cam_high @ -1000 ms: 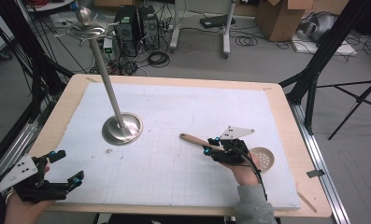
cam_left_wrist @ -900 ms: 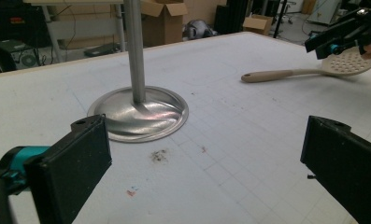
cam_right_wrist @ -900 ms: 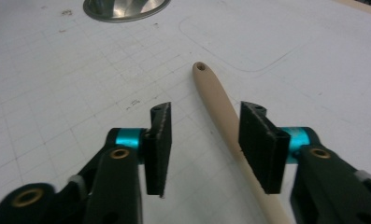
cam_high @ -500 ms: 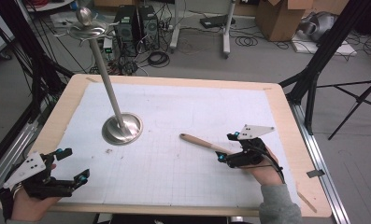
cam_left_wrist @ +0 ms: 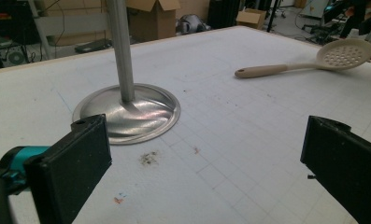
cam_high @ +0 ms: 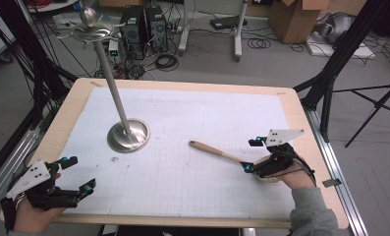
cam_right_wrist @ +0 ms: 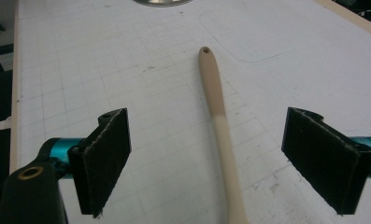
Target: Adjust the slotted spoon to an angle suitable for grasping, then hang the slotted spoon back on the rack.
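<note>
Both hand-held grippers, left (cam_high: 84,187) and right (cam_high: 250,156), I read wide and empty; the beige perforated plastic skimmer spoon (cam_left_wrist: 309,63) lies released on the bench (cam_high: 300,118), its hanging on the steel pole stand (cam_high: 128,135) not yet begun.

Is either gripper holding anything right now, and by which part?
Nothing is held. The right gripper stands open over the spoon's handle; the left gripper is open.

Right tongs (cam_right_wrist: 206,163) spread wide, jaws just opened, both black pads well clear of the beige spoon handle (cam_right_wrist: 218,121) lying between them. It lies flat on the gridded counter (cam_right_wrist: 127,70), its holed tip pointing away.
</note>
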Demonstrator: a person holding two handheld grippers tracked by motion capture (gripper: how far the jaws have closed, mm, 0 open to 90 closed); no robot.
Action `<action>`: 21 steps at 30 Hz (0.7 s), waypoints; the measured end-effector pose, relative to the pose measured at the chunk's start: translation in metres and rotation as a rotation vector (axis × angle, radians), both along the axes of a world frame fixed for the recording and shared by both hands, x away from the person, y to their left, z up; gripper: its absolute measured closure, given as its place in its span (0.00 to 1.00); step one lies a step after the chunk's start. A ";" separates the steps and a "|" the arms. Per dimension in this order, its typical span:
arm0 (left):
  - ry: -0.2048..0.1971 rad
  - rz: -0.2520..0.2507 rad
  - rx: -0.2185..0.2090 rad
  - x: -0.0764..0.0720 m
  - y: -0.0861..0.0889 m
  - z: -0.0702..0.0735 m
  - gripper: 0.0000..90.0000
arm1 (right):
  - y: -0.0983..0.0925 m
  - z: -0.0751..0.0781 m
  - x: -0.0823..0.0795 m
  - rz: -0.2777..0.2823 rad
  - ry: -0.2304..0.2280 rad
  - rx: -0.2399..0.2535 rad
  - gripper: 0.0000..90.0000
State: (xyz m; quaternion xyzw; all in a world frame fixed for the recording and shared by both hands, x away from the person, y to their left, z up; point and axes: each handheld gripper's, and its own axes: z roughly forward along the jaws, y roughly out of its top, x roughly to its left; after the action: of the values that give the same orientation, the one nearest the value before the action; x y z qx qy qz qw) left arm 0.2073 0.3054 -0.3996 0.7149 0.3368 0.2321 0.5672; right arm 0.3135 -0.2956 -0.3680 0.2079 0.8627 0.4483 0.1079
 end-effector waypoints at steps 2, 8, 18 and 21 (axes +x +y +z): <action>0.000 0.001 -0.002 0.000 0.000 0.000 0.02 | -0.003 0.000 0.002 0.007 0.005 0.016 0.16; 0.004 -0.001 -0.001 -0.001 0.000 -0.001 0.02 | -0.006 -0.005 0.009 0.020 0.023 0.004 0.16; 0.009 0.003 0.003 -0.002 -0.001 -0.002 0.02 | -0.006 -0.010 0.016 0.031 0.031 -0.024 0.16; 0.009 0.002 0.004 -0.003 0.000 -0.002 0.02 | -0.002 -0.010 0.018 0.043 0.030 -0.045 0.16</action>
State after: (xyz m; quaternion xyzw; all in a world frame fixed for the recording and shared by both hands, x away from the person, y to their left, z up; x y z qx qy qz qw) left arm 0.2039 0.3051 -0.4020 0.7168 0.3393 0.2302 0.5639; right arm 0.3313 -0.2979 -0.3779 0.1935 0.8783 0.4278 0.0900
